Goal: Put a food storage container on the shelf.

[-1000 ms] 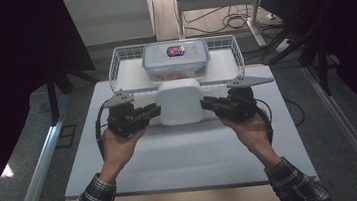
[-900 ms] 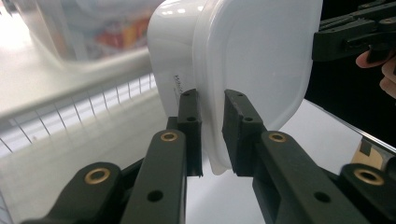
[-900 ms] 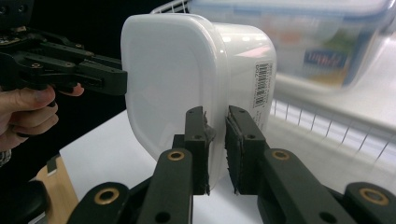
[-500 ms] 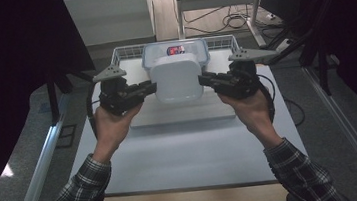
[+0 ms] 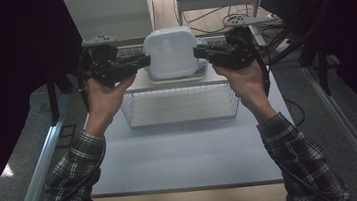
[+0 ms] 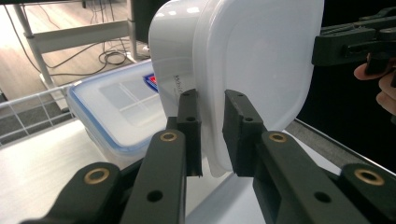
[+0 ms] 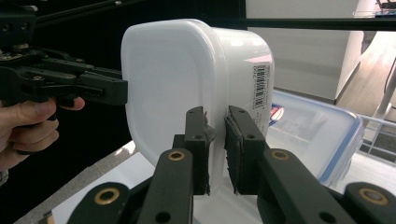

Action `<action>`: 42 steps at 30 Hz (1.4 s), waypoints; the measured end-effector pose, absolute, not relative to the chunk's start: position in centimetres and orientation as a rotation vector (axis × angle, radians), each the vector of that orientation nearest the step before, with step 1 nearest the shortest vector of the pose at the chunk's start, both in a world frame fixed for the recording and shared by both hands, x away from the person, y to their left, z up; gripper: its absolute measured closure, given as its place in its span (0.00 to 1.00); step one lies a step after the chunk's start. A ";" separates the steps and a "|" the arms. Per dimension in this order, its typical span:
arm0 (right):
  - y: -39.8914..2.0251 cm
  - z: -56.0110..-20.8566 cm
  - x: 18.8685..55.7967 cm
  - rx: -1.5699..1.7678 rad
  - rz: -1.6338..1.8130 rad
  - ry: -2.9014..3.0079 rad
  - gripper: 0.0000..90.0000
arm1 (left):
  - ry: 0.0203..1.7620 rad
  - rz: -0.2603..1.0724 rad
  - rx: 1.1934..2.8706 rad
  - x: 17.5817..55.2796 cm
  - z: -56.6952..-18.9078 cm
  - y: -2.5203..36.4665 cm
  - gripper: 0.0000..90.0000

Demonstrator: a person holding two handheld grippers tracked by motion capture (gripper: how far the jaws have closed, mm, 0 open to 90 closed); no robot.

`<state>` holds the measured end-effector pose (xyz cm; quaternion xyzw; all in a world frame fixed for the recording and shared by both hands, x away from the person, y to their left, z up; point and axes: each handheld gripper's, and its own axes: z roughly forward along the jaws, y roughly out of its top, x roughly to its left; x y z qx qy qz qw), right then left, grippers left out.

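White tub (image 5: 170,52) held above wire basket (image 5: 181,105), left tongs (image 5: 143,61) and right tongs (image 5: 200,53) pinching its opposite rims, lidded box (image 6: 116,109) behind.

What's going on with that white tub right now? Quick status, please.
Left gripper and right gripper both shut on the white tub's rim, one each side. Tub held above the wire basket. Blue-rimmed lidded box behind it; nothing blocking.

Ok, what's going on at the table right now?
A person holds a white container in the air with both grippers: the left gripper and the right gripper each pinch its rim on opposite sides. It hangs above a wire basket, beside a blue-rimmed clear box standing there.
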<state>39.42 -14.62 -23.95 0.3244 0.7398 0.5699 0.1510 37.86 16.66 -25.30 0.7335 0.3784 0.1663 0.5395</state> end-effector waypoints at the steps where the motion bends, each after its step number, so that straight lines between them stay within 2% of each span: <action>1: -14.6 -23.8 39.8 0.940 1.635 2.122 0.88 | 0.906 0.394 1.741 38.2 -25.2 16.6 0.87; 12: -14.9 -24.4 43.6 1.065 1.629 2.127 0.86 | 0.951 0.343 1.751 41.4 -25.1 16.0 0.87; 17: -15.3 -24.6 44.4 1.111 1.653 2.135 0.85 | 0.941 0.324 1.741 41.8 -25.0 15.8 0.86; 23: -15.4 -24.4 44.9 1.131 1.674 2.157 0.81 | 0.936 0.318 1.741 42.1 -25.1 15.7 0.77; 31: -14.6 -24.2 45.5 1.132 1.615 2.154 0.73 | 0.949 0.316 1.750 43.0 -25.6 15.5 0.69; 42: -13.8 -24.6 46.3 1.155 1.576 2.138 0.68 | 0.977 0.280 1.725 44.1 -25.9 15.8 0.69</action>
